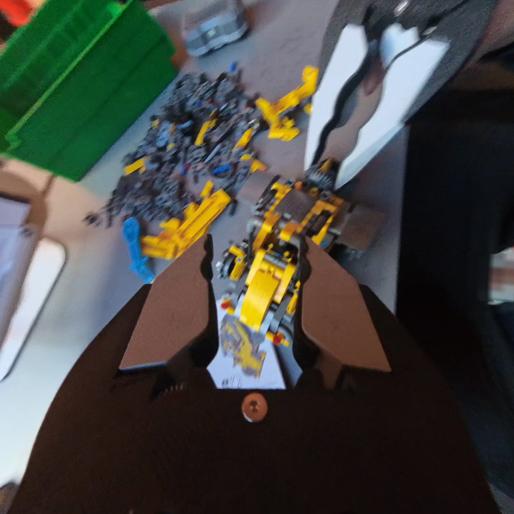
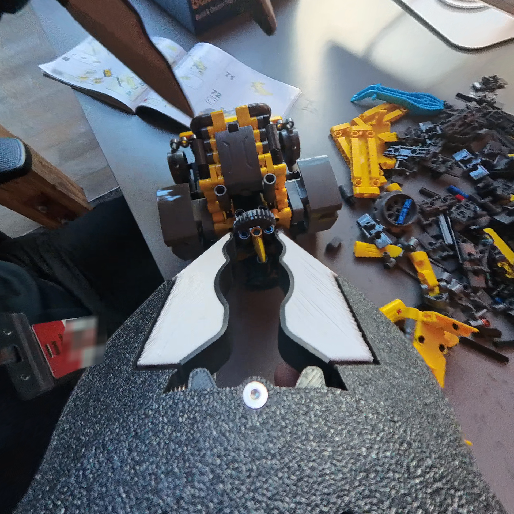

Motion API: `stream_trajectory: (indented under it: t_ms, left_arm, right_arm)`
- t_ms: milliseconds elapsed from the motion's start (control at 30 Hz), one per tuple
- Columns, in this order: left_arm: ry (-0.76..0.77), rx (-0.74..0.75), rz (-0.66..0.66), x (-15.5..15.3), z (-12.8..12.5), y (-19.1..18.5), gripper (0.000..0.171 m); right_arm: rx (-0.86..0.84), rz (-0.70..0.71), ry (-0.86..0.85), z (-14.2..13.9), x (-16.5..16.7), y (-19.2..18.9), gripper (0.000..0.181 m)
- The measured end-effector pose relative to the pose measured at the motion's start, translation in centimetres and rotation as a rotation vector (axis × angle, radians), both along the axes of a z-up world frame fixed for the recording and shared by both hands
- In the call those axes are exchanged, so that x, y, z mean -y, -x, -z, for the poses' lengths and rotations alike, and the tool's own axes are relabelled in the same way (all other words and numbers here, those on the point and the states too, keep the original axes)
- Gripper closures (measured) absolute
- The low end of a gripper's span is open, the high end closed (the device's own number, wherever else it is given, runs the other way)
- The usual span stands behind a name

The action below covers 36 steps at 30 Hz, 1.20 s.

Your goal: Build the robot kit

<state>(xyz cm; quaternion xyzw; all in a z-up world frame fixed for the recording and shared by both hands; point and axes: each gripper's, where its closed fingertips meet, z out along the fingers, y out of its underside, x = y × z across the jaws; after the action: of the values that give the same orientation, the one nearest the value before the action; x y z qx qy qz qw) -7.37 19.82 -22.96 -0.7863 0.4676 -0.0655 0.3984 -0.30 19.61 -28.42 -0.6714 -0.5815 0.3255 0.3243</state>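
A yellow and dark grey brick-built vehicle (image 2: 244, 172) stands on the grey table (image 2: 347, 55). My right gripper (image 2: 254, 236), with white fingers (image 2: 314, 300), is shut on a small black gear piece with a yellow axle (image 2: 254, 222) at the vehicle's near end. In the blurred left wrist view my left gripper (image 1: 257, 242), with brown fingers (image 1: 172, 306), is open and straddles the other end of the vehicle (image 1: 267, 278). The right gripper (image 1: 324, 175) shows there at the vehicle's far end. An open instruction booklet (image 2: 222, 80) lies under and behind the vehicle.
A pile of loose dark and yellow parts (image 2: 459, 194) lies right of the vehicle, with a blue tool (image 2: 403, 97), a yellow beam assembly (image 2: 364, 155) and a yellow bucket part (image 2: 434, 333). A green bin (image 1: 83, 83) is beyond the pile. The table edge runs left of the vehicle.
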Motion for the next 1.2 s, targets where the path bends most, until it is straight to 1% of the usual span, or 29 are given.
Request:
stream_trajectory:
  t_ms: [33,67,133,167,233,267,300,400,500,600,733,867,900,933,1000,1067,1133,1200]
  left_arm:
    - [0.048,0.043,0.059,-0.1,0.0,-1.2,0.107]
    - [0.080,0.063,0.092,-0.5,0.2,-2.0,0.107]
    - [0.137,0.052,0.147,-1.0,1.2,-3.3,0.107]
    - [0.164,0.037,0.175,-1.0,1.8,-3.8,0.107]
    - [0.212,0.040,0.222,-0.6,2.3,-4.8,0.117]
    - [0.240,0.039,0.246,-0.4,2.5,-5.0,0.124]
    - [0.258,0.034,0.253,-0.3,2.5,-5.0,0.126]
    - [0.252,0.007,0.268,-0.2,2.4,-4.6,0.126]
    - [0.245,-0.039,0.259,-0.5,2.2,-4.1,0.120]
    - [0.257,-0.112,0.300,-0.6,2.0,-3.7,0.117]
    - [0.322,-0.151,0.355,-0.4,2.2,-3.9,0.121]
    - [0.344,-0.164,0.394,-0.4,2.0,-3.8,0.122]
    - [0.341,-0.167,0.399,-0.4,1.8,-3.7,0.121]
    - [0.351,-0.153,0.421,-0.1,1.5,-3.7,0.113]
    - [0.378,-0.120,0.431,0.3,1.1,-3.7,0.107]
    - [0.385,-0.183,0.433,0.5,2.1,-3.3,0.105]
    - [0.339,-0.272,0.422,0.0,3.5,-2.8,0.109]
    - [0.345,-0.284,0.438,0.1,3.9,-3.1,0.114]
  right_arm:
    - [-0.003,-0.003,0.006,0.0,-0.2,-0.3,0.154]
    - [-0.010,-0.014,0.013,0.0,-0.3,-0.5,0.154]
    - [-0.028,-0.040,0.023,0.0,-0.3,-0.6,0.154]
    - [-0.039,-0.062,0.028,0.0,-0.2,-0.6,0.151]
    - [-0.057,-0.100,0.034,0.0,0.0,-0.4,0.148]
    - [-0.062,-0.106,0.032,0.1,-0.1,-0.3,0.151]
    - [-0.069,-0.108,0.029,0.1,-0.3,-0.2,0.154]
    - [-0.096,-0.132,0.058,0.1,-0.3,0.1,0.154]
    - [-0.101,-0.166,0.061,0.1,-0.3,0.1,0.154]
    - [-0.101,-0.191,0.056,0.1,-0.3,0.1,0.155]
    - [-0.100,-0.213,0.049,0.1,-0.3,-0.1,0.156]
    - [-0.116,-0.223,0.070,0.1,-0.5,-0.4,0.156]
    - [-0.122,-0.222,0.079,0.1,-0.5,-0.4,0.156]
    - [-0.128,-0.220,0.085,0.1,-0.6,-0.5,0.156]
    - [-0.137,-0.218,0.087,0.0,-0.6,-0.5,0.156]
    - [-0.140,-0.217,0.087,0.0,-0.6,-0.4,0.156]
    - [-0.142,-0.220,0.086,0.0,-0.6,-0.4,0.156]
    - [-0.143,-0.218,0.088,0.1,-0.6,-0.4,0.156]
